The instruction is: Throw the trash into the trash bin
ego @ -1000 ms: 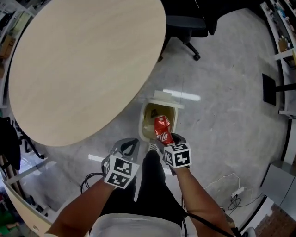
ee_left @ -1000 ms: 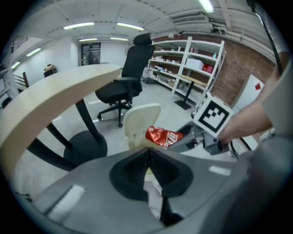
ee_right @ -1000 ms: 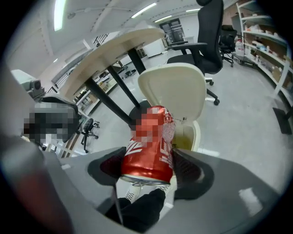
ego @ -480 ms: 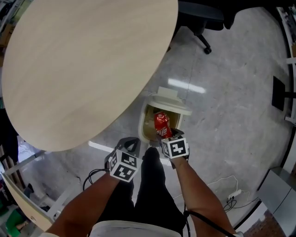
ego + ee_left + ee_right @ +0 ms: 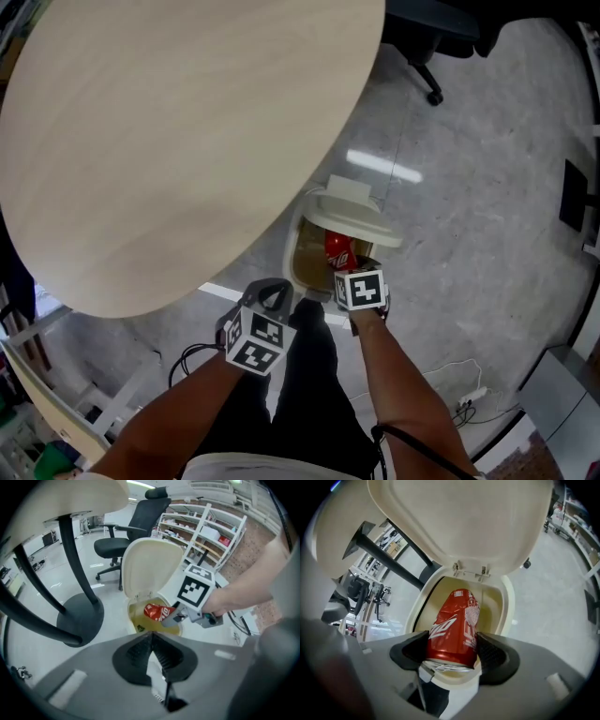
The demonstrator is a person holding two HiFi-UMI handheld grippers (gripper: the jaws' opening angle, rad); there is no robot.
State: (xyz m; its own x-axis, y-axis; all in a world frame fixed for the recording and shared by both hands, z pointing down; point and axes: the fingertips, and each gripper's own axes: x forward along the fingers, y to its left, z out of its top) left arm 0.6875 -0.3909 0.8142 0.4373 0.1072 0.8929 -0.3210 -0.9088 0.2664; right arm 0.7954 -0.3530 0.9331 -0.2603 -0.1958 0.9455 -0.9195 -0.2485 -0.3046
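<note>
A: Head view first. What about the trash bin (image 5: 294, 255)?
B: Stands on the floor at the edge of the round table (image 5: 187, 141), lid (image 5: 354, 208) tipped back, so nothing blocks the mouth

A: And the right gripper (image 5: 347, 270)?
B: Clamps a red can (image 5: 338, 249) and points it steeply down over that open mouth. Probably held so for a straight fall on release

A: The left gripper (image 5: 270, 296)?
B: Hangs near the bin on its left, apart from it and clear of the mouth. Seems kept out of the way, leaving room for the drop

A: Left gripper view next?
B: Shows jaws pressed together at the tips, with nothing between. Looks past them at the bin, at the can over the yellowish inside, and at an office chair (image 5: 126, 545) further back

A: Right gripper view?
B: Shows pads spread wide yet pressing on both sides of the can, one end at the jaws, the other aimed into the bin. Hard to tell whether that far end dips below the rim. Touches no wall, as far as visible

A: Stage of the task?
B: Near the end, judging by this: can lined up, only the letting go left. Worth spreading the jaws fully, since a dented can might catch on a pad
</note>
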